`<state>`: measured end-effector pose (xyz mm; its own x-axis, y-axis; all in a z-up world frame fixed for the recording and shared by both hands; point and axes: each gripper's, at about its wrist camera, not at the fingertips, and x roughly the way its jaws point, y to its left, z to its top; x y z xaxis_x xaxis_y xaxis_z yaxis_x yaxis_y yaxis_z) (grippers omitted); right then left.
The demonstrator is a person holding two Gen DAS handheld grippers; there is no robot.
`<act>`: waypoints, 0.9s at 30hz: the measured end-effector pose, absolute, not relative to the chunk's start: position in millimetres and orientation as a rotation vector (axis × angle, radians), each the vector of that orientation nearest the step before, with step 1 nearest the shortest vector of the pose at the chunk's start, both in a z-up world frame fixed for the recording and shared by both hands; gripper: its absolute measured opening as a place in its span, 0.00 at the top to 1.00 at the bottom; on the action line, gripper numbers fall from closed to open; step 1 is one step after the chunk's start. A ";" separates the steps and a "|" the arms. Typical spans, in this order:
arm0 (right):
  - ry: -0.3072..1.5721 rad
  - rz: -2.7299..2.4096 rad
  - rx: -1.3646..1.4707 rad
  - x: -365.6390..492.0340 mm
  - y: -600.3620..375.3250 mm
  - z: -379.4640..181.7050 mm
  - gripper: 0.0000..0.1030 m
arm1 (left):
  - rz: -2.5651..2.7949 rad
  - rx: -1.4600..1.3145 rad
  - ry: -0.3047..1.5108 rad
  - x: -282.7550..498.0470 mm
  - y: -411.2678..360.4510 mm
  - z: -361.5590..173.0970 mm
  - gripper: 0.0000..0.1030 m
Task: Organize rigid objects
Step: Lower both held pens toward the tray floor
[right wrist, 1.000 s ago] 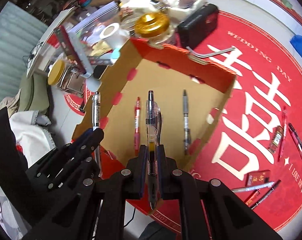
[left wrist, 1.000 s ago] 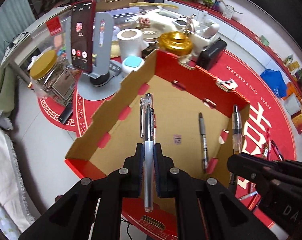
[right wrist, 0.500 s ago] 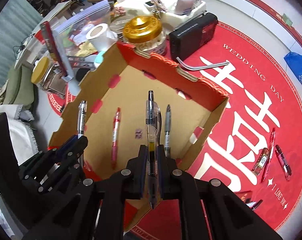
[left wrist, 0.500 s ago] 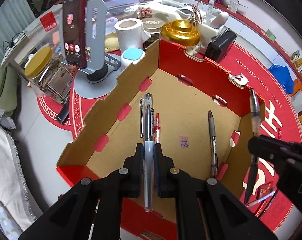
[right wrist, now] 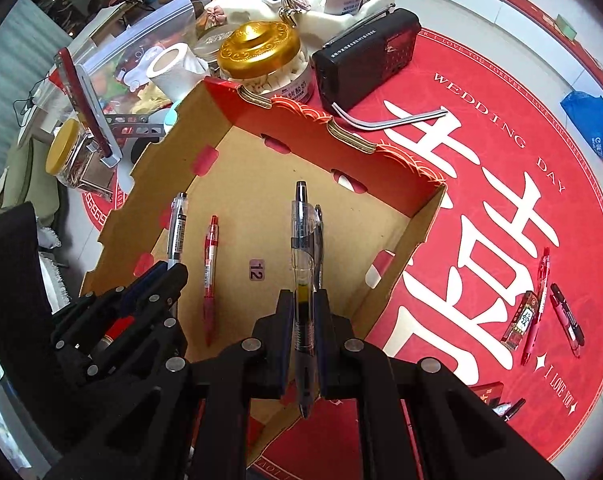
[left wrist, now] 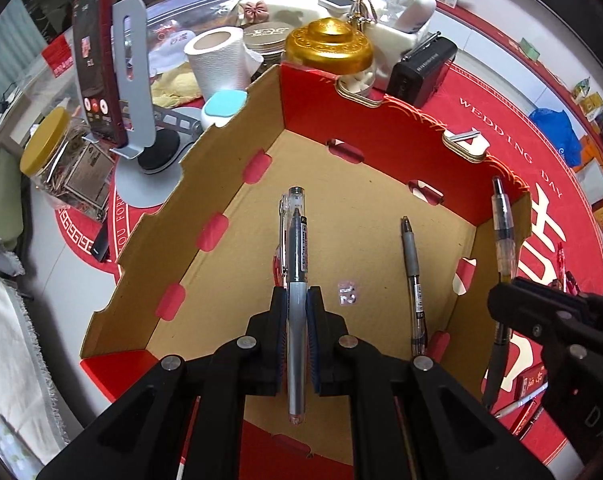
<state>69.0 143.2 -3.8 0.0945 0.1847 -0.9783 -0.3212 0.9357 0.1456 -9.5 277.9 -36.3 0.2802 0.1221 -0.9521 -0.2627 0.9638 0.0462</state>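
While both grippers hung over it, the box [right wrist: 385,168], an open corrugated cardboard tray with a plain brown floor, glossy red outer faces and scalloped, slotted walls, sat on a round red mat [right wrist: 501,184] printed with large white characters. Behind the box stood a gold-lidded jar [right wrist: 259,56], a black ribbed radio [right wrist: 365,56], a paper roll [left wrist: 217,58] and a phone [left wrist: 95,68] upright on a grey metal stand. On the box floor lay a slim red pen [right wrist: 210,276] and a grey pen [left wrist: 412,276] with a rubbery grip, well apart, both pointing toward the far wall. The left gripper [left wrist: 297,316], black plastic with blue pads, was clamped on a silver pen [left wrist: 296,288] with a clear cap, held above the floor near the red pen. The right gripper [right wrist: 304,320] was closed tight around a clear pen [right wrist: 302,256], a transparent barrel with a dark tip and clip, held over the box near its right wall. More pens [right wrist: 549,304] lay loose on the mat, outside the box.
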 end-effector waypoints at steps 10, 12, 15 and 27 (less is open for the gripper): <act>1.431 0.370 -0.117 71.3 143.5 -4.8 0.89 | 0.243 -0.115 1.270 -4.1 277.0 -39.5 0.90; 1.433 0.368 -0.118 72.3 143.5 -5.6 0.89 | 0.243 -0.114 1.270 -3.8 277.6 -39.6 0.90; 1.435 0.364 -0.119 74.1 143.2 -6.6 0.89 | 0.241 -0.112 1.272 -3.0 277.4 -39.8 0.90; 1.441 0.354 -0.111 79.8 143.1 -9.9 0.89 | 0.223 -0.099 1.286 3.5 279.8 -43.8 0.90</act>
